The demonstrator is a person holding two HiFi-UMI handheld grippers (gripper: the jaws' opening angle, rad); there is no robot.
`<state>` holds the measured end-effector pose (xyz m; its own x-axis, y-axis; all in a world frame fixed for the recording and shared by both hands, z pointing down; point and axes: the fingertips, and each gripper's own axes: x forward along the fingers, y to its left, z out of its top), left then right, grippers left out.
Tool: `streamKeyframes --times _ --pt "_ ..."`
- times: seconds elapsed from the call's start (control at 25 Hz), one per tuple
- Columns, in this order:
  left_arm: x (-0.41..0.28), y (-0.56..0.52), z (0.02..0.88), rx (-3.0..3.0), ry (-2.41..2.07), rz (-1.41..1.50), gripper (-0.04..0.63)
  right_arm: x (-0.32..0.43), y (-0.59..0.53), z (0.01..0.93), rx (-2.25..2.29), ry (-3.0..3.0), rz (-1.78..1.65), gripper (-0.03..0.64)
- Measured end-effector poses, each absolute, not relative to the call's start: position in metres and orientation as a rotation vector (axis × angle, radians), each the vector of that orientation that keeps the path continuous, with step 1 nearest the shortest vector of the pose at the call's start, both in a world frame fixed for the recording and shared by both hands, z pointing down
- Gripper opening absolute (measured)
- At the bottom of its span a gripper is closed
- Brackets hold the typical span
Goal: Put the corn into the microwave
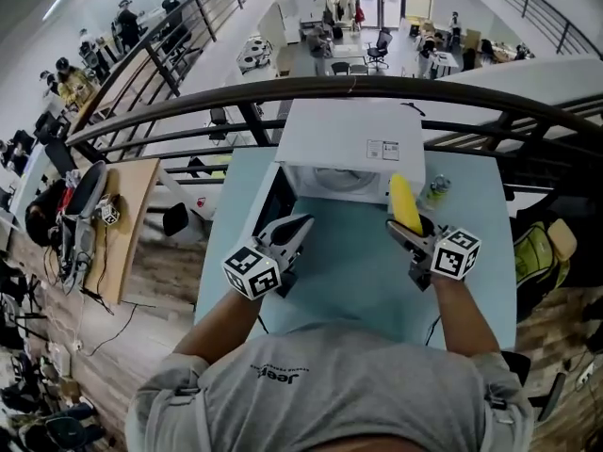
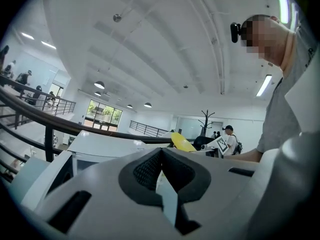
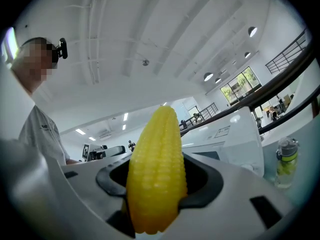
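Yellow corn [image 1: 403, 201] points tip-first, apparently, toward the microwave [image 1: 350, 147].

A small bottle [image 1: 435, 190], perhaps a drink, stands on the pale blue table [image 1: 349, 271], a dark railing [image 1: 311, 83] beyond.

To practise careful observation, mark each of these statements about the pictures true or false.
1. The right gripper grips the corn. True.
2. The corn lies inside the microwave. False: it is outside, in front of the microwave, held by the right gripper.
3. The left gripper holds a spoon. False: its jaws are together with nothing between them.
4. The microwave door is open. True.
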<state>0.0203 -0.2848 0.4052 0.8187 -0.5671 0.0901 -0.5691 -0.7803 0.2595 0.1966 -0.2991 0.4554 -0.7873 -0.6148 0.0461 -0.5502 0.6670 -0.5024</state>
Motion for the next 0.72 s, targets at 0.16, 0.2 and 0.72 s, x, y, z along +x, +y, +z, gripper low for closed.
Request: streamKeyframes --times 0.16,0.2,0.72 --pt "0.013 -0.287 0.426 2.739 -0.775 0.032 0.008 0.178 -0.298 0.469 -1.09 2.687 -0.84 0.255" --pt "0.013 -0.288 0.43 2.741 -0.752 0.033 0.008 0.173 -0.299 0.473 -1.115 2.671 -0.865 0.255" --pt "0.024 -0.308 0.461 2.74 -0.756 0.057 0.008 0.148 -0.315 0.519 -1.195 2.729 -1.007 0.255"
